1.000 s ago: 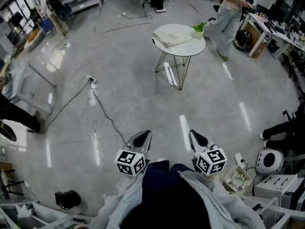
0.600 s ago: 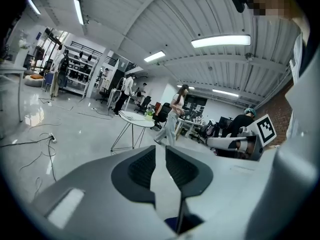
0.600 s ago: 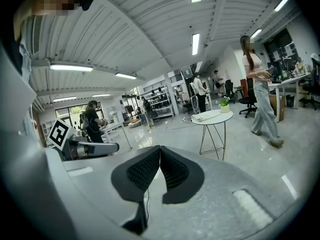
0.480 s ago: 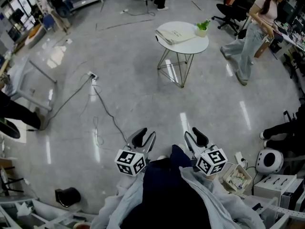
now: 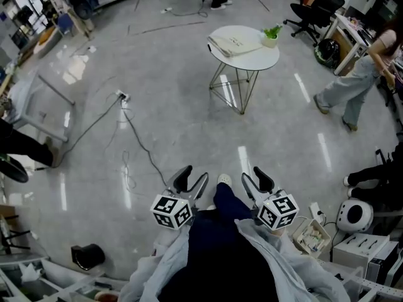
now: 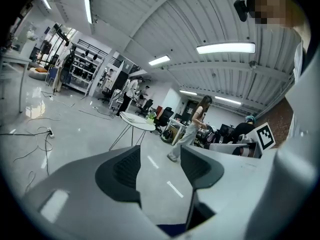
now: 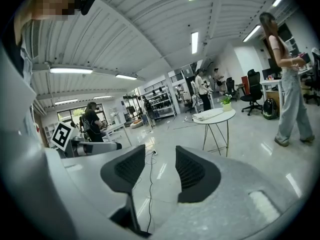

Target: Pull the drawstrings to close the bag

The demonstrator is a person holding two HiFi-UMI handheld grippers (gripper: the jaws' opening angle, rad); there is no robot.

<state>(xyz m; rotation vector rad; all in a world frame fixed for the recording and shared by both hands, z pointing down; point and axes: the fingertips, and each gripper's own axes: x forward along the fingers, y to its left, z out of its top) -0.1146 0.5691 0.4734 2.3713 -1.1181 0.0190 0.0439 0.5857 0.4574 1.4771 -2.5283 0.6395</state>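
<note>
Nothing grabbed yet. The left gripper [image 5: 192, 180] and right gripper [image 5: 255, 180] have just been opening, fingers spread with only floor showing between them. The bag [image 5: 235, 43] lies flat on the round table [image 5: 253, 62] beside a small potted plant [image 5: 272, 34], well away from both grippers.

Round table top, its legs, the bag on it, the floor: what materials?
Table top: smooth white with a faint sheen; painted wood or laminate, can't tell which. Legs: thin wire rods, likely metal. Bag: off-white cloth, matte, with soft folds. Floor: grey and glossy, mirrors the ceiling lights; probably polished concrete or epoxy.
</note>
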